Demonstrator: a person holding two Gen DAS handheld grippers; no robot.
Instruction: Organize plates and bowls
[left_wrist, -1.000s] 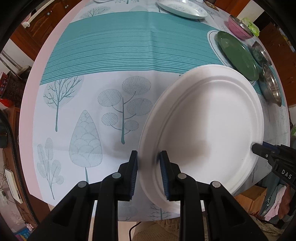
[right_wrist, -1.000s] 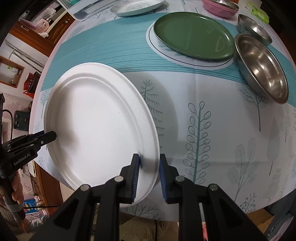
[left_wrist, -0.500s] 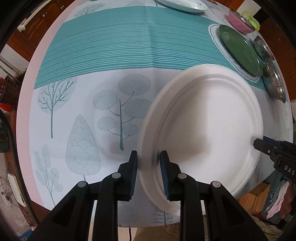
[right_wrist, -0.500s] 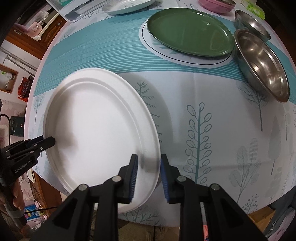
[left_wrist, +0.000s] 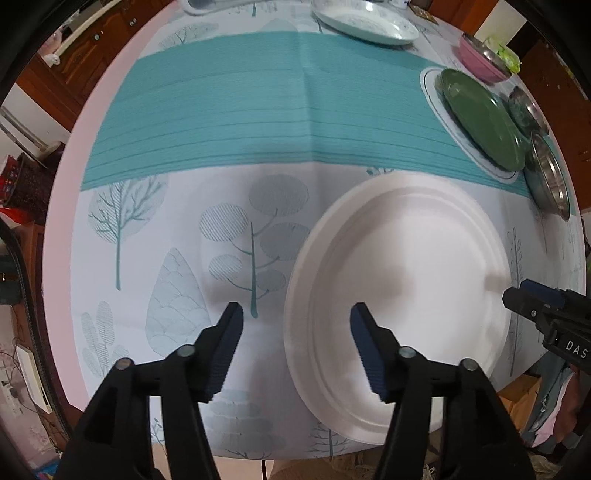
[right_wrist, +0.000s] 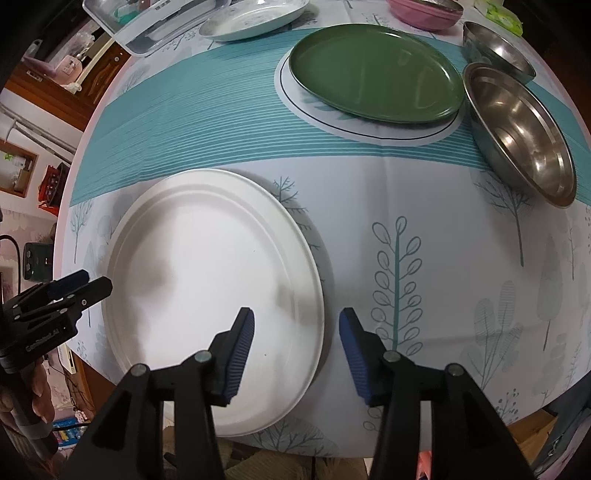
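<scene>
Near the desk's front edge lies your white plate, slightly overhanging. Both the left claw and right claw are opening, straddling its rim untouched. Only the right view shows the tray; bare cloth lies leftward.

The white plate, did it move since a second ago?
Yes. The white plate sank flat onto the tablecloth, away from the green plate; both grippers released it.

A home dining room. A round table wears a tree-print tablecloth; wooden cabinets stand upper left.
</scene>
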